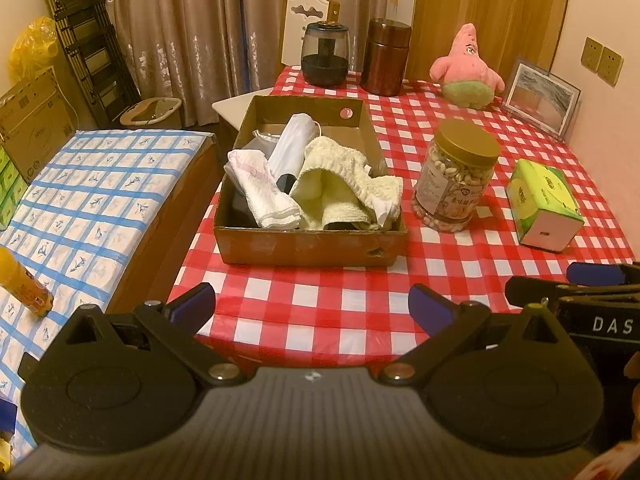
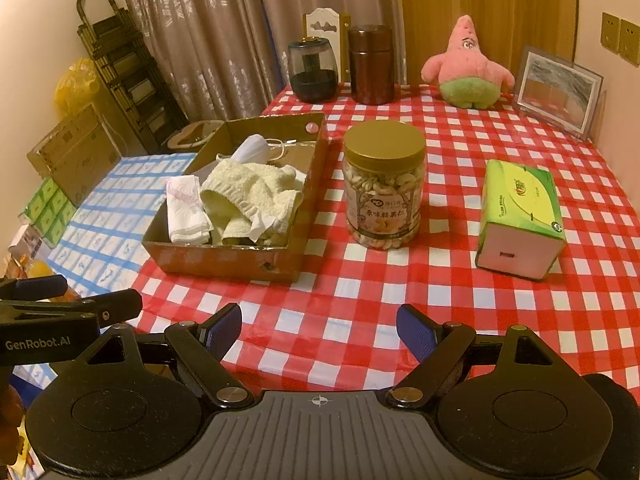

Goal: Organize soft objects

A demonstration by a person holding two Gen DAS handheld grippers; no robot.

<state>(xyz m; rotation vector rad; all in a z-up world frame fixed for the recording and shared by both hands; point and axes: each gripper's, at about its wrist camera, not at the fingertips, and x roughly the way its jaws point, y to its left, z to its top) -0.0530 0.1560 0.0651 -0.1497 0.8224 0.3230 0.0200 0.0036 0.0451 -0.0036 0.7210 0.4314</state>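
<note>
The cardboard box (image 1: 310, 240) serves as the landmark, sitting on the left part of the red checked tablecloth (image 1: 340, 300).

Left of the box and nearer the camera, the left gripper (image 1: 312, 304) hovers over the cloth edge with its jaws spread wide and nothing between them. Inside the box, from left to right, lie a folded white cloth (image 1: 262, 190), a white rolled item with a dark end (image 1: 290, 150), and a cream knitted piece (image 1: 340, 184) heaped over the right half. The white cloth's long axis runs from the box's back-left toward its front wall. The roll is tilted, its dark end pointing at the front wall and its pale end at the back. The cream piece is crumpled, so no clear axis can be read.

Just right of the box stands a nut jar (image 1: 456, 176), then a green tissue box (image 1: 544, 204) farther right. Behind the box, toward the far right corner, sits a pink plush star (image 1: 466, 68), upright and facing forward, still outside the box.

The right gripper (image 2: 318, 332) is in front of the box and to its right, also spread and empty.

Risk, as a judgement: reaching for the plush passes close to the jar, which an arm could knock over. Dropping it onto the heaped cream piece may let it roll off the low wall.
</note>
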